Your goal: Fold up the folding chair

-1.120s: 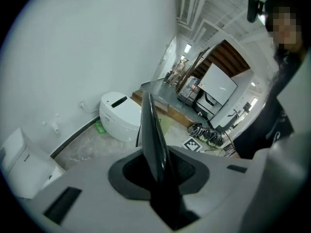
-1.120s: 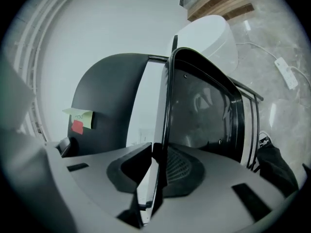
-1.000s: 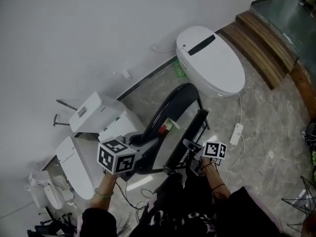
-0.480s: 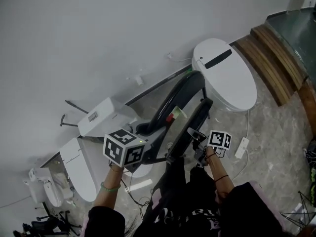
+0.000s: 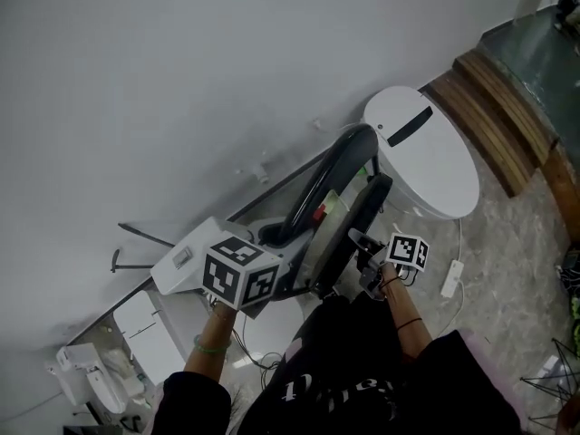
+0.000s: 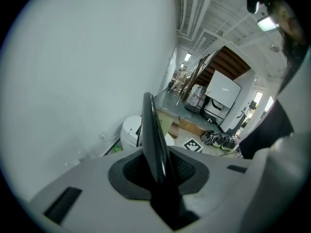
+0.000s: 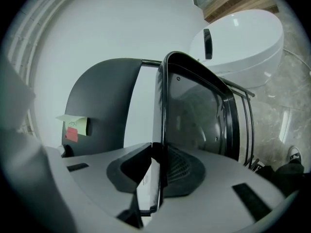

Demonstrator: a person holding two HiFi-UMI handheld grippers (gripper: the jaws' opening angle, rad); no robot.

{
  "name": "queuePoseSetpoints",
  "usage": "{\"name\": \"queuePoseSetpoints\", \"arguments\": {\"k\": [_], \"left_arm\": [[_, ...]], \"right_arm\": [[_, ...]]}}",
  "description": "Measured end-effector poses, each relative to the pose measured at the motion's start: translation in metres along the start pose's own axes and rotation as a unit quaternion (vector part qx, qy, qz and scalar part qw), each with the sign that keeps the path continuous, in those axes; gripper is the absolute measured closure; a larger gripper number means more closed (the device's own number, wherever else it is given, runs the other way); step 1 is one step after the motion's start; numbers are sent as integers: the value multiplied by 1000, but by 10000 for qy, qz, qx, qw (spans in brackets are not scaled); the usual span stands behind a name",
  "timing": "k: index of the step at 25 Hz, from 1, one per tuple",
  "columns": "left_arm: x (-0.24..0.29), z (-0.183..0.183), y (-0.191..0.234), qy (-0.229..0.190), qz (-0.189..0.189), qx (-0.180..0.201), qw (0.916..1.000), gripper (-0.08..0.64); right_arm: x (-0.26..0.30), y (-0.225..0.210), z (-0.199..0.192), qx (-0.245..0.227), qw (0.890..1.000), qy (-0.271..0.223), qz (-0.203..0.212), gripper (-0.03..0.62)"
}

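Note:
The black folding chair is folded flat and held off the floor, its curved back toward the wall. My left gripper is shut on the thin edge of the backrest, which runs straight up between the pads. My right gripper is shut on the rim of the seat frame; in the right gripper view the seat and the backrest stand side by side. A yellow and red tag hangs on the backrest.
A white toilet lies close behind the chair by the wall. More white toilet parts sit at the left. Wooden steps rise at the right. A white power strip and cables lie on the stone floor.
Both grippers and the folded chair have moved together toward the wall and the white toilet. The grips look the same.

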State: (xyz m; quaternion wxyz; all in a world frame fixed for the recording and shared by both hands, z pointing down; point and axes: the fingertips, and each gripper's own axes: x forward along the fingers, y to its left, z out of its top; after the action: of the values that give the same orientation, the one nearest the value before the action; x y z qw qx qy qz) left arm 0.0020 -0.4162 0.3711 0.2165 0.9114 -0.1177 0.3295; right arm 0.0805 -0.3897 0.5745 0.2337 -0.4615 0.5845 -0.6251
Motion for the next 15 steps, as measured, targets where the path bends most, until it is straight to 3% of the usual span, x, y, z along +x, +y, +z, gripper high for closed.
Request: {"name": "queuePoseSetpoints", "arguments": {"k": [6,15], "left_arm": [[-2,6,4,47,173,209,9996,474],[25,62,126,81,584,-278,9979,474]], "right_arm": [[15,6,3,-21,9999,8,153,519],[138,16,76,-29,9983,565,119,520]]}}
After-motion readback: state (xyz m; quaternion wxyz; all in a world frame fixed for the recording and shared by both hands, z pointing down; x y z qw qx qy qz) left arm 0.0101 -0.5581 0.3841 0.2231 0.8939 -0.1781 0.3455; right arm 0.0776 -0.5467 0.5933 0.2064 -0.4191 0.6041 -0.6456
